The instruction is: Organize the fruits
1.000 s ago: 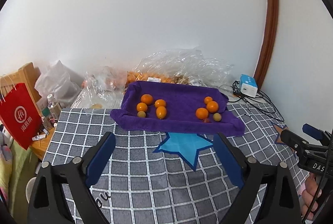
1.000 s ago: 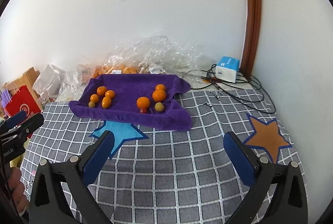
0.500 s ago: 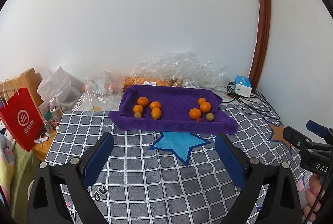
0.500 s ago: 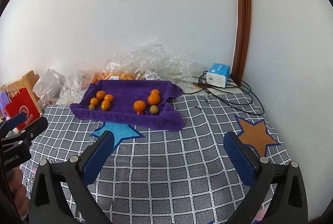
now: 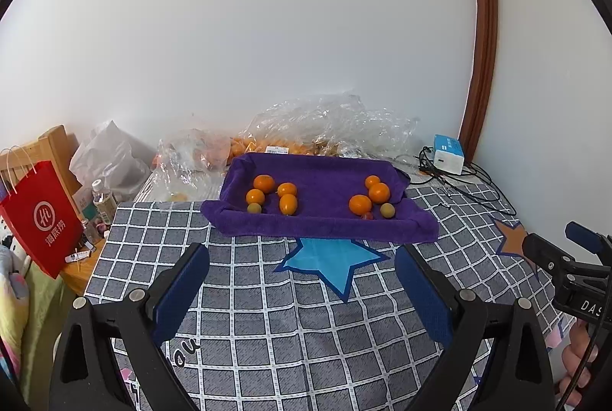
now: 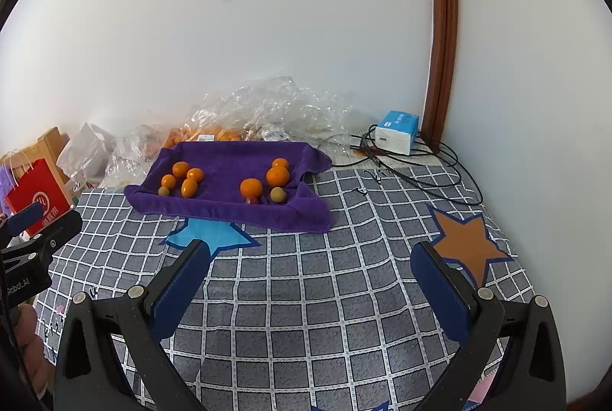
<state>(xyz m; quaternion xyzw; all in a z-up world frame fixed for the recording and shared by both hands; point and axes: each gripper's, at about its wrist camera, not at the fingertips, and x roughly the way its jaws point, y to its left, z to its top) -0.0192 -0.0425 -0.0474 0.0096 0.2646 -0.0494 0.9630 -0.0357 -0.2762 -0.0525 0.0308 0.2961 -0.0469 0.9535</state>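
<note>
Both tongs are released, with nothing between their blue pads. Left tongs (image 5: 302,281) hang above the grey checked cloth (image 5: 267,334) that covers the tabletop, aimed at the purple towel tray (image 5: 321,220) and well short of it. Right tongs (image 6: 310,281) hang above the same cloth, further to the right, also well short of the tray; they show at the right edge of the left wrist view, with a hand (image 5: 577,365) below them.

Fruit location: all fruit lies on the purple towel tray, in two groups set well apart.
- Left group: four orange fruits (image 5: 273,195) close together, with one small greenish fruit (image 5: 254,208) just beside them at the near edge.
- Right group: three orange fruits (image 5: 369,195), one greenish fruit (image 5: 387,210) near the front right, and a small red fruit (image 5: 366,216) just in front of the nearest orange one.

Surroundings:
- A blue star patch (image 5: 332,258) on the cloth lies just in front of the tray.
- An orange star patch (image 6: 468,242) lies to the right.
- Clear plastic bags (image 5: 332,124) sit behind the tray against the wall.
- A white and blue box (image 6: 396,132) with black cables (image 6: 440,174) is in the far right corner.
- A red paper bag (image 5: 42,216) stands at the left.
</note>
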